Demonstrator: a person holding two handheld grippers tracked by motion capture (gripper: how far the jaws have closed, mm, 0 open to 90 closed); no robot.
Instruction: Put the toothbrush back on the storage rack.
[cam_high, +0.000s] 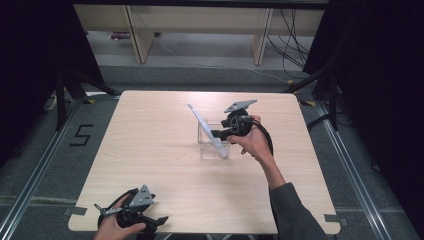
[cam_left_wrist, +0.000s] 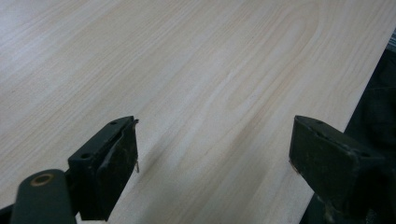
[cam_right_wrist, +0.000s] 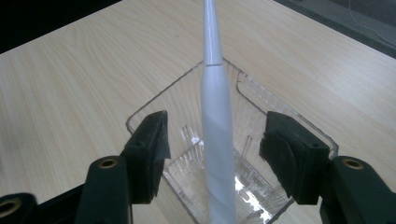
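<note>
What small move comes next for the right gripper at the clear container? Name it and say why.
Probably back the right gripper straight away from the white electric toothbrush. The toothbrush already stands tilted in the clear square plastic container, leaning on its rim, and the gripper's jaws stand open on either side with a gap to each pad. A sideways pull might knock it over.

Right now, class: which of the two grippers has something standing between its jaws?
The right gripper: the white toothbrush stands untouched between its jaws. The left gripper frames bare table.
</note>
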